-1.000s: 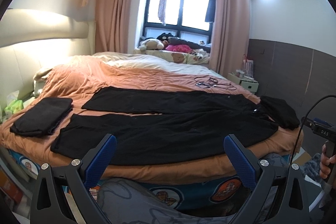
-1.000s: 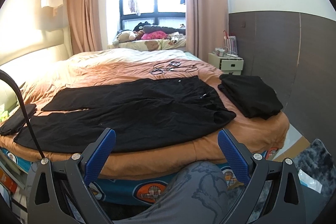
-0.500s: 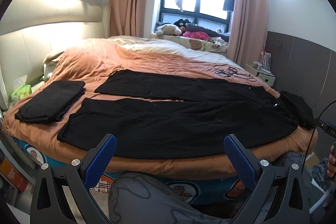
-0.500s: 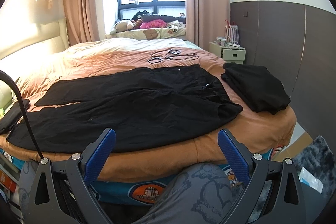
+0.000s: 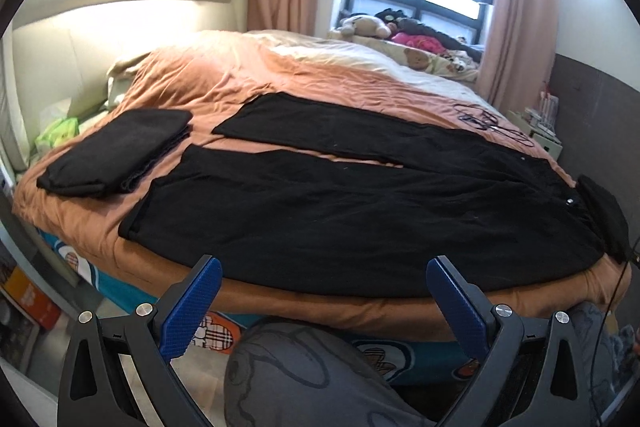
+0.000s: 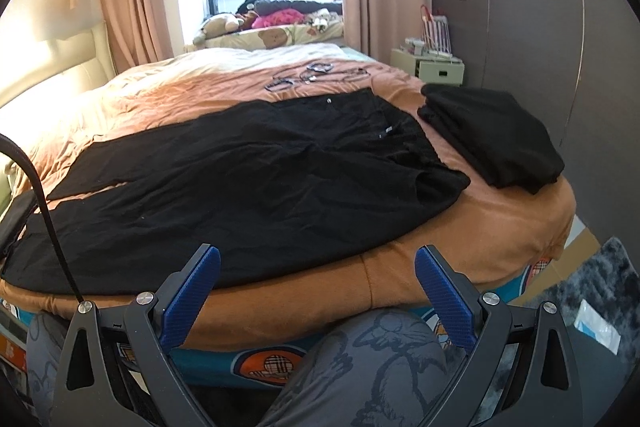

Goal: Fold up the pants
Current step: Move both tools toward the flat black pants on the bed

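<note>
The black pants (image 5: 360,203) lay spread flat across the orange bedcover (image 5: 224,83), both legs stretched toward the headboard side and the waistband near the foot of the bed. I held my left gripper (image 5: 320,301) and right gripper (image 6: 316,289) short of the bed's near edge, each with its blue fingers wide apart and holding nothing. A folded black garment (image 5: 120,155) sat beside the leg ends, another dark pile (image 6: 492,135) just beyond the waistband.
</note>
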A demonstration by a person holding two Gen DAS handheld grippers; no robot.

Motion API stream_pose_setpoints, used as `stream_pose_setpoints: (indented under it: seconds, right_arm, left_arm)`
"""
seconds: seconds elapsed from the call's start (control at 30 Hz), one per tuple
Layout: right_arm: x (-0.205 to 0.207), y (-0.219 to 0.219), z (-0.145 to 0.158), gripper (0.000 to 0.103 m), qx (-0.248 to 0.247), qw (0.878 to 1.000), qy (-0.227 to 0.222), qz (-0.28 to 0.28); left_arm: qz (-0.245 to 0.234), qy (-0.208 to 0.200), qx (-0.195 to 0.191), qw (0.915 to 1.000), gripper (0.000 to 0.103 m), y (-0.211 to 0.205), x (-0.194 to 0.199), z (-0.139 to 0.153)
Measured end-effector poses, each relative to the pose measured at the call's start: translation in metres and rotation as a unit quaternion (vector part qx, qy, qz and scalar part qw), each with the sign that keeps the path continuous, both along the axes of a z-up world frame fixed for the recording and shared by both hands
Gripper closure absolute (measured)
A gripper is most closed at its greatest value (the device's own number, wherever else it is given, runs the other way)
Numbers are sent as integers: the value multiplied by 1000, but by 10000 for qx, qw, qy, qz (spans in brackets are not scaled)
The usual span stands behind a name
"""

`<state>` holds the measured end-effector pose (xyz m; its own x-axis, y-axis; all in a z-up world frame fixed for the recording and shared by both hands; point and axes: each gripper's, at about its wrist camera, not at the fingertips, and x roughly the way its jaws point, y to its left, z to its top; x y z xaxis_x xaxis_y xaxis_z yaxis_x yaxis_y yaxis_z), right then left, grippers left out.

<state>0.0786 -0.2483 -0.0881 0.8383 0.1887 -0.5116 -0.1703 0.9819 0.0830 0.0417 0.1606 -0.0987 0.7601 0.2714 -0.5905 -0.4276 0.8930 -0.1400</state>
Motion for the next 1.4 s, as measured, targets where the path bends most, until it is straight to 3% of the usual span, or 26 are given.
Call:
stream_pose_setpoints:
  seconds: [0.43, 0.53, 0.6, 0.87, 1.17, 1.27, 1.4]
  right_arm:
    - [28, 3, 8, 5, 50, 9988, 460, -129]
    - [35, -1, 7, 5, 89, 9986, 504, -166]
    - [38, -1, 7, 5, 68, 9984, 528, -189]
    - [61, -7, 4, 5, 225, 9966, 747, -276]
    - [76, -14, -5, 5, 621, 9930, 918, -418]
    - [86, -19, -10, 5, 680, 9900, 1171, -396]
    - [91, -26, -15, 5, 771, 9865, 1385, -413]
  left_arm:
    - [871, 310, -412, 9949, 6, 57, 7, -32]
    - [1003, 330, -496, 9932, 18, 67, 8, -38]
    - [1112, 410, -537, 9915, 18, 73, 10, -42]
    - [1506, 572, -255, 9866, 18, 75, 18, -50]
    - [1564, 621, -932, 9813, 18, 101, 19, -69]
    - [1528, 511, -1432, 9765, 18, 115, 17, -78]
    - [1605, 269, -1696, 9720, 19, 129, 9, -84]
